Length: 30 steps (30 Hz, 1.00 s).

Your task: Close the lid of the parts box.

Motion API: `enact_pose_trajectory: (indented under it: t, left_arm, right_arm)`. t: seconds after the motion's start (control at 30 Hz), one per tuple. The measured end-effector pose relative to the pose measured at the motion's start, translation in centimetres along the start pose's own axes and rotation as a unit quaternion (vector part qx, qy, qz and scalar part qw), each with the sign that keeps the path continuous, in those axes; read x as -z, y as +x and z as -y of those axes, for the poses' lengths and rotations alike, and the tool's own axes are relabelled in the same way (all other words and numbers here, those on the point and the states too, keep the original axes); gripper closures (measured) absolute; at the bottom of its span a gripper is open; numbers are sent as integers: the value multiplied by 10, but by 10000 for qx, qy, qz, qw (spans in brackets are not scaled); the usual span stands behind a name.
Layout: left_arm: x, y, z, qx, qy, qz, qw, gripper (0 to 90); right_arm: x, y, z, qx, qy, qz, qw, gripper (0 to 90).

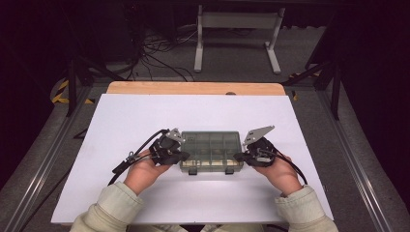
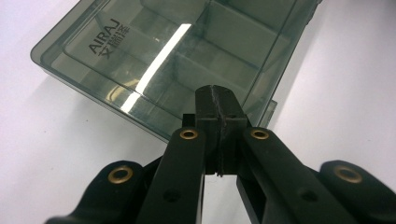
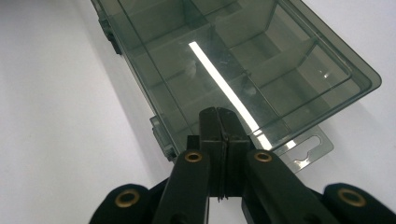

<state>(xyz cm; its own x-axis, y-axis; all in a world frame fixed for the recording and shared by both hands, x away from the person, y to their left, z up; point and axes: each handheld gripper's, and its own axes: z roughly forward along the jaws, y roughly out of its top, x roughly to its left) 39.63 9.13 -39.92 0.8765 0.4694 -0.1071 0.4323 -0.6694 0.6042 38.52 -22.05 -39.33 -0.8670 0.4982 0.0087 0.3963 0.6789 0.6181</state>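
Lying between both tongs in the high view, smoked plastic compartment box (image 1: 211, 147) on white table (image 1: 145, 116), left gripper (image 1: 183, 155) and right gripper (image 1: 238, 157) at its ends, possibly touching, left gripper view, jaws pressed together over the box's near edge, right gripper view, jaws likewise closed, empty, box's hang tab (image 3: 306, 149) just beside.

A white sheet (image 1: 193, 116) is spread over the counter (image 1: 193, 88), whose wooden edge is seen along the sheet's far side. A white frame (image 1: 237, 34) is seen at top centre, with black cables (image 1: 154, 53) strewn on the grey floor (image 1: 232, 67) to its left.
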Motion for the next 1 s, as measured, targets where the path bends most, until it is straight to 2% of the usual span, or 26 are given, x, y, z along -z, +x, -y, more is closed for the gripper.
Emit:
enact_pose_trajectory:
  t: [0.13,0.33,0.4,0.43,0.57,1.0]
  left_arm:
    - [0,2,4,83,-141,67,9998,899]
    - [-1,-2,2,148,-43,-83,9998,900]
    - [-1,-3,2,170,-28,-65,9998,900]
    - [-5,-2,3,177,21,-52,9998,900]
    - [-5,0,4,193,4,22,9998,900]
    - [-4,0,4,193,-20,20,9998,899]
  right_arm:
    - [0,-1,2,-15,-81,-46,10000,900]
    - [-1,0,2,-1,-47,-11,10000,900]
    - [-1,0,2,-9,-53,-29,10000,900]
    - [-5,0,2,4,107,-63,9999,900]
    - [-5,1,2,48,54,-48,10000,900]
    - [-5,1,2,63,56,-48,10000,900]
